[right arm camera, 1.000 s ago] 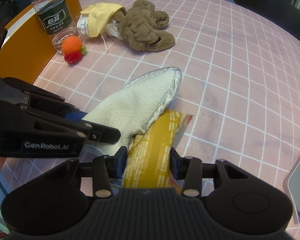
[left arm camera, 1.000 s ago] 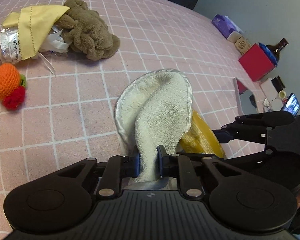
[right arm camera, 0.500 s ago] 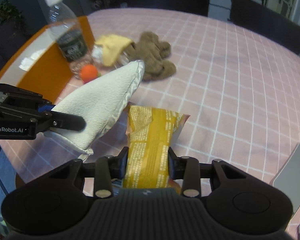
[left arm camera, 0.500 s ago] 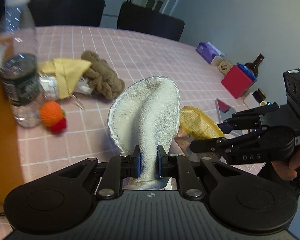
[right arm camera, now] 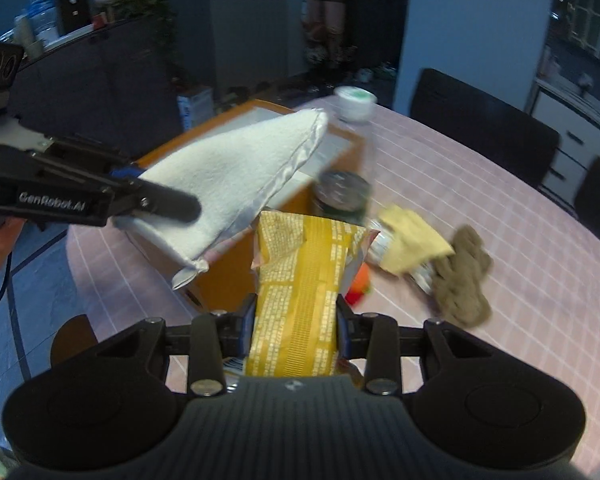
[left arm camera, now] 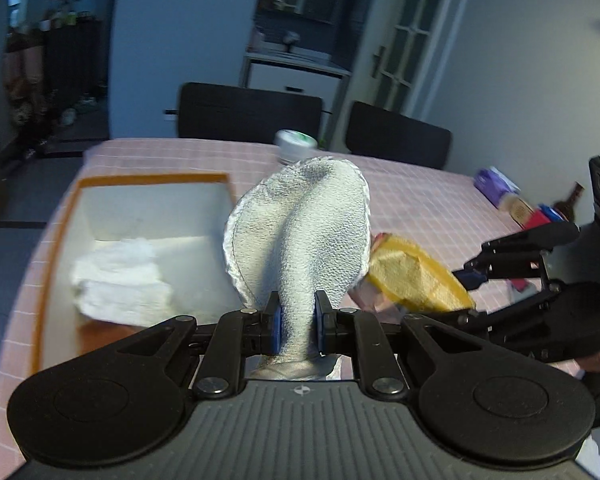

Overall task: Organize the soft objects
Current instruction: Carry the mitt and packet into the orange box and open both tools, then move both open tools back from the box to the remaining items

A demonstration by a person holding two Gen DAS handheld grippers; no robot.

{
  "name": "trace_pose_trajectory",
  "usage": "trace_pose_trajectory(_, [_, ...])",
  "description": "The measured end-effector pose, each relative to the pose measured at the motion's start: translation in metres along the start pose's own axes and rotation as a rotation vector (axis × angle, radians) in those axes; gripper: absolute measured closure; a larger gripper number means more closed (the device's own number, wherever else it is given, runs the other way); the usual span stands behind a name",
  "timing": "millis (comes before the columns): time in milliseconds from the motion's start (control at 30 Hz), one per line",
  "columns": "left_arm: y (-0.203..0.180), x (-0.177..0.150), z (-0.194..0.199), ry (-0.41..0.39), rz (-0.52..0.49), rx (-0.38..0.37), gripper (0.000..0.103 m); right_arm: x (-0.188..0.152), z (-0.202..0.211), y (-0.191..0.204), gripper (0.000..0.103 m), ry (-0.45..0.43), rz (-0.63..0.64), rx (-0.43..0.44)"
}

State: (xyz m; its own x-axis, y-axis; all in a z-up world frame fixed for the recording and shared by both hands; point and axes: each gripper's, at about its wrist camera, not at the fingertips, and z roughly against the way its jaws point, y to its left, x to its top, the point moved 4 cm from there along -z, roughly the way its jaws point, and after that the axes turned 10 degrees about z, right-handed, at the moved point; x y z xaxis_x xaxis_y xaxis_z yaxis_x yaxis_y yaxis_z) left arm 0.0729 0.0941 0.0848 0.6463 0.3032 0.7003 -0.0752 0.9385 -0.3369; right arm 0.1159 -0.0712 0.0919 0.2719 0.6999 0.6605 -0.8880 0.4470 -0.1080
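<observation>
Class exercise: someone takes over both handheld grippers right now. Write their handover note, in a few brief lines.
Left gripper: shut on the cream terry mitt with silver trim, held in the air.
Right gripper: shut on the yellow printed snack packet, also aloft.
Orange-rimmed tray: holds only a folded white towel.
On the pink checked tablecloth: brown plush toy, yellow cloth, crocheted orange fruit.
Left: place the held items, then sort the rest.

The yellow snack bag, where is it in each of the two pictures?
Left wrist view: the yellow snack bag is right of centre, beside the white cloth, held by the right tool.
Right wrist view: the bag is bottom centre, standing up between that tool's fingers.
Shared landmark: the orange box on the pink table.
</observation>
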Motion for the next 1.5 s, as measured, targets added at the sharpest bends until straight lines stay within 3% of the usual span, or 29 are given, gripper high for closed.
trace_pose_trajectory(167, [0.046,0.016,-0.001,-0.028,0.070,0.070,0.086,0.045,-0.037,0.019,0.066,0.003,0.028,0.011])
trace_pose_trajectory(500, [0.110,0.051,-0.055,0.066,0.185,0.142,0.086,0.105,-0.144,0.025,0.066,0.127,0.060,-0.090])
trace_pose_trajectory(700, [0.132,0.058,-0.088,0.133,0.205,0.192,0.086,0.117,-0.194,0.025,0.067,0.203,0.142,-0.157])
trace_pose_trajectory(967, [0.148,0.059,-0.117,0.195,0.170,0.285,0.085,0.112,-0.229,0.029,0.068,0.288,0.335,-0.248])
trace_pose_trajectory(1100, [0.152,0.057,-0.124,0.212,0.169,0.299,0.082,0.108,-0.243,0.023,0.068,0.326,0.338,-0.233])
trace_pose_trajectory(1200, [0.149,0.055,-0.126,0.229,0.147,0.293,0.075,0.105,-0.242,0.020,0.065,0.327,0.352,-0.236])
trace_pose_trajectory(1267, [0.145,0.055,-0.127,0.229,0.121,0.303,0.069,0.106,-0.238,0.021,0.054,0.316,0.375,-0.247])
trace_pose_trajectory(1400, [0.140,0.055,-0.120,0.210,0.121,0.270,0.051,0.108,-0.220,0.022,0.053,0.289,0.407,-0.254])
trace_pose_trajectory(1500, [0.135,0.059,-0.109,0.167,0.102,0.297,0.037,0.107,-0.204,0.022,0.052,0.273,0.418,-0.252])
